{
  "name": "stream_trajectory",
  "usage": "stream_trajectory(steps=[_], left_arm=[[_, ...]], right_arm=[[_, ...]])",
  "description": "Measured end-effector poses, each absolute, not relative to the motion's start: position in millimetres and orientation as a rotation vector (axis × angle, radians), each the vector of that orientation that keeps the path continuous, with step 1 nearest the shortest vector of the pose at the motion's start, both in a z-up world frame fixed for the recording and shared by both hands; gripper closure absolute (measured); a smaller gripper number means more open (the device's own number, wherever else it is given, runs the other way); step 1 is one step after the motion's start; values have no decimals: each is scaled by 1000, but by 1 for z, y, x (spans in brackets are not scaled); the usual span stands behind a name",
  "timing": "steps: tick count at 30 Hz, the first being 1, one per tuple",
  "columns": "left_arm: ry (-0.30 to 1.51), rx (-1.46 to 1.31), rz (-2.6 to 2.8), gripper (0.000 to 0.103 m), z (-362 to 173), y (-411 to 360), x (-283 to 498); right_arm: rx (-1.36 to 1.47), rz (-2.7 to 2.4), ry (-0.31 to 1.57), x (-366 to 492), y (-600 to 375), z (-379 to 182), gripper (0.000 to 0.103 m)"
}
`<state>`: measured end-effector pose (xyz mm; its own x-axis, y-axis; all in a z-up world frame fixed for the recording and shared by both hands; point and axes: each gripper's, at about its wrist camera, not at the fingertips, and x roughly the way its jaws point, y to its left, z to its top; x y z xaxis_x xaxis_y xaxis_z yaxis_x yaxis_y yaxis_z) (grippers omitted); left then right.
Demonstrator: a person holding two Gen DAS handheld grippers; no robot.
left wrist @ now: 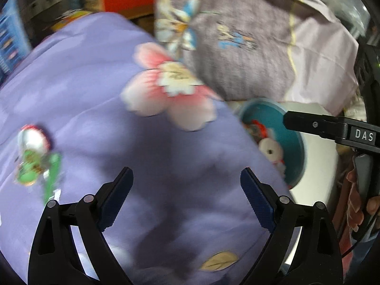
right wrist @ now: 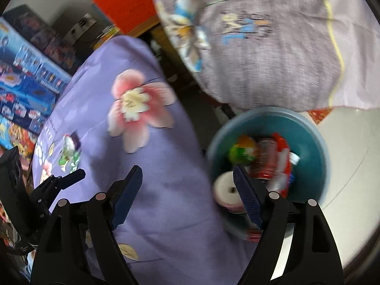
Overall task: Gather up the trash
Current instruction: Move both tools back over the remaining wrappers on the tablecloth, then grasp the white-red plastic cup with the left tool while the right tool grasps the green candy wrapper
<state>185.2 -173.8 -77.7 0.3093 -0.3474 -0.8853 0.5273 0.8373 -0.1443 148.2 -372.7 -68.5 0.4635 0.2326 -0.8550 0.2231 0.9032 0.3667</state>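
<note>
**Both tools empty over the bed, trash bin to the right**

The left tool (left wrist: 186,198) hangs with its blue-padded fingers spread apart and nothing between them, above a lilac quilt printed with pink flowers (left wrist: 99,99). On the quilt, off to the left of that tool, lies a crumpled green, white and red wrapper (left wrist: 35,159), the one loose piece of trash in clear sight on the bed, though blur hides what it is exactly. The right tool (right wrist: 187,193) is likewise spread and empty. It straddles the edge of the quilt and the round teal plastic bin (right wrist: 311,142), which stands on the pale floor (right wrist: 351,156) beside the bed. The bin already holds a white tape roll (right wrist: 225,190), a red can (right wrist: 266,161) and a green and orange wrapper (right wrist: 243,150).

The step in hand looks like the reach for the next piece, most likely that wrapper. To do it well, the left tool should swing left, settle until the blur stops, and come down with one finger on each side of the wrapper's bulkiest fold. A pinch set too deep would catch the soft quilt along with it, so the fingers should skim the cloth, not press in. The grey flowered pillow (left wrist: 237,35) overhanging the bin should be kept away from during the carry across.
</note>
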Motion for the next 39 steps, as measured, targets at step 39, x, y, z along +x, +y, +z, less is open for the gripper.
stream_trajectory(steps=[39], left_arm=[[1129,-131,-246,11,-103,120,233]], right_arm=[[-62,457,1228,272,-64,-97,66]])
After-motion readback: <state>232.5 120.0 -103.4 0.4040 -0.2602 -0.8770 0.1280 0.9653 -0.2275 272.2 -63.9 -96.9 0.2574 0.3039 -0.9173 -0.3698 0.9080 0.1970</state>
